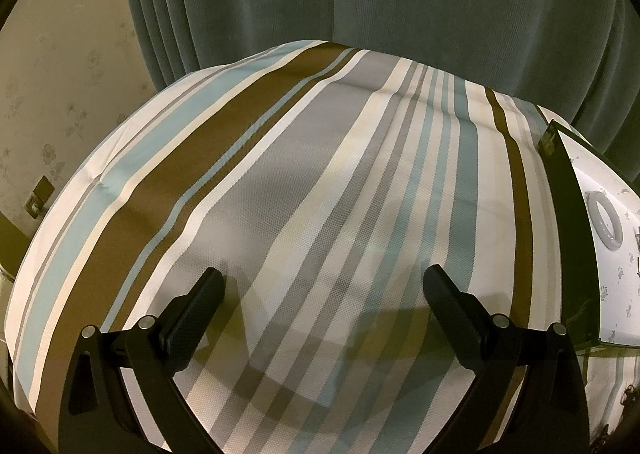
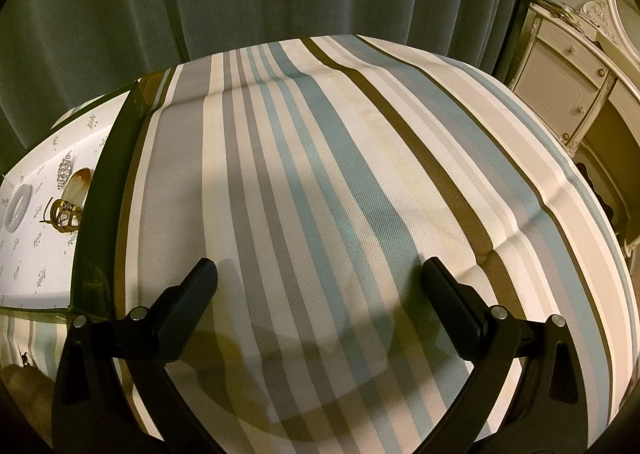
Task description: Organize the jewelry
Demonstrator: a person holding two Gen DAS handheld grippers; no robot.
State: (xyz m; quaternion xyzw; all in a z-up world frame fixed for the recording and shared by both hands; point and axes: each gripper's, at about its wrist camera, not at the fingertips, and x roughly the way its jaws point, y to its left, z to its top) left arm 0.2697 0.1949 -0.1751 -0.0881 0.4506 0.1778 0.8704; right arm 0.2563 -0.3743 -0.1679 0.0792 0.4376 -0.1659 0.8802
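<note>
- Fingers of the left gripper (image 1: 324,282) stand wide apart above the striped tablecloth (image 1: 280,182), with nothing between them.
- Fingers of the right gripper (image 2: 320,274) are spread just as wide over the same cloth (image 2: 320,158) and hold nothing.
- Shadows of both grippers fall on the cloth just below the fingertips.
- Jewelry lies in a shallow box with a dark green wall (image 2: 100,190) and a white printed lining; the box sits on the cloth between the 2 grippers, at the right edge of the left wrist view (image 1: 568,214) and the left edge of the right wrist view.
- A pale bangle (image 1: 606,220) rests flat on the lining, also seen from the right wrist (image 2: 18,208).
- Near the bangle, close to the box wall, sit a gold openwork piece (image 2: 64,214), an oval amber-tinted stone (image 2: 78,184) and a small sparkly cluster (image 2: 66,170); its exact kind is too small to tell.
- A grey-green curtain (image 1: 360,6) hangs behind the table.
- Floral wallpaper (image 1: 60,74) shows to the far left.
- An ornate cream cabinet (image 2: 568,74) stands to the far right.
</note>
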